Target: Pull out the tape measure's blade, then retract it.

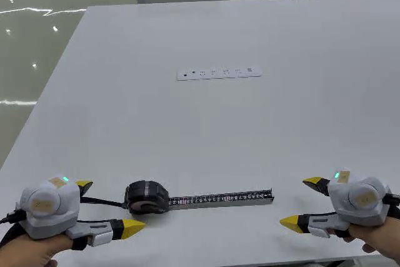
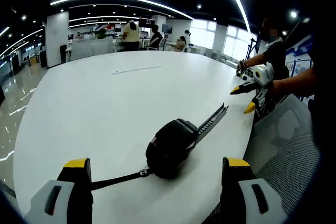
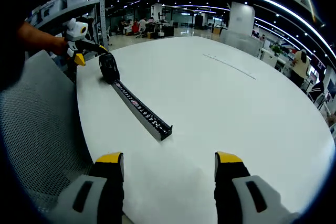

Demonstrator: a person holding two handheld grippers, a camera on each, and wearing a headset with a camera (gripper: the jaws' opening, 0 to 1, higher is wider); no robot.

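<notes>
A broad white table with a plain matte top carries everything here. Close to its near edge lies a tape measure with a dark, rounded case. Its blade is drawn out to the person's right and rests flat on the surface, roughly along the near edge. The blade is dark with pale numerals and ends in a small hook. A thin black strap trails from the case to the left across the tabletop. Well apart from these, toward the middle of the table, lies a long white power strip, roughly parallel to the blade.
</notes>
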